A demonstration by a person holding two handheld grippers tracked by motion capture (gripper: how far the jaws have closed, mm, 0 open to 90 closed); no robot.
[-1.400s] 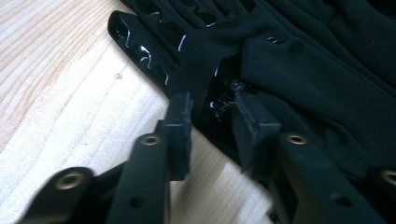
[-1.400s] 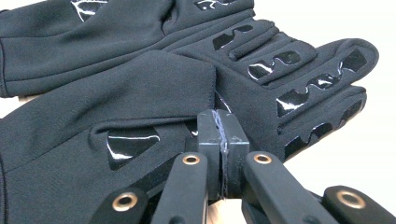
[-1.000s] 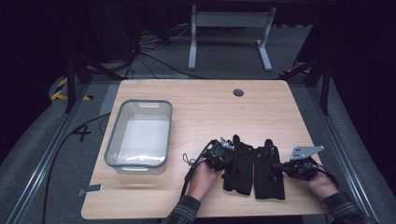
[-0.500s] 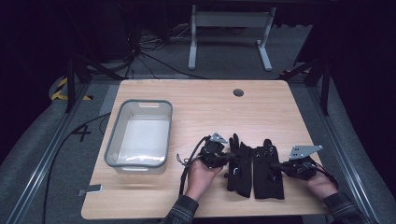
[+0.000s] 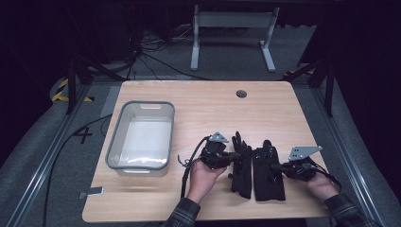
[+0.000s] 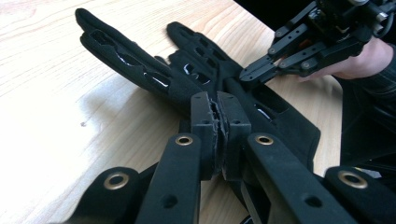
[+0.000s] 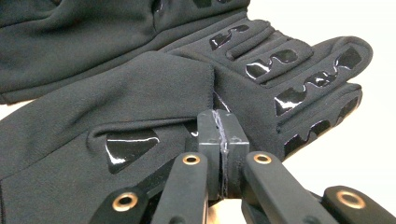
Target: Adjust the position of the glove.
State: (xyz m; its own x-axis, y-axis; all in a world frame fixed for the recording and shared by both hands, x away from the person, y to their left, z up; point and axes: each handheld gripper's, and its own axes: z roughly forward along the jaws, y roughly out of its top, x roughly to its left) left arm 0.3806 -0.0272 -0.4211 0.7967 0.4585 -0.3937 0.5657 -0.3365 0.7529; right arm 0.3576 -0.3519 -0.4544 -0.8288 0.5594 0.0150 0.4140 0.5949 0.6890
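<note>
Black gloves lie side by side on the desk's near right, each gripper, left and right, clamped on one, nothing yet in the grey bin.

- Light wooden table, round grommet hole near far edge.
- Grey carpeted floor, cables trailing.
- White metal stand beyond table.
- Surroundings dark; yellow-black hazard tape at left.
</note>
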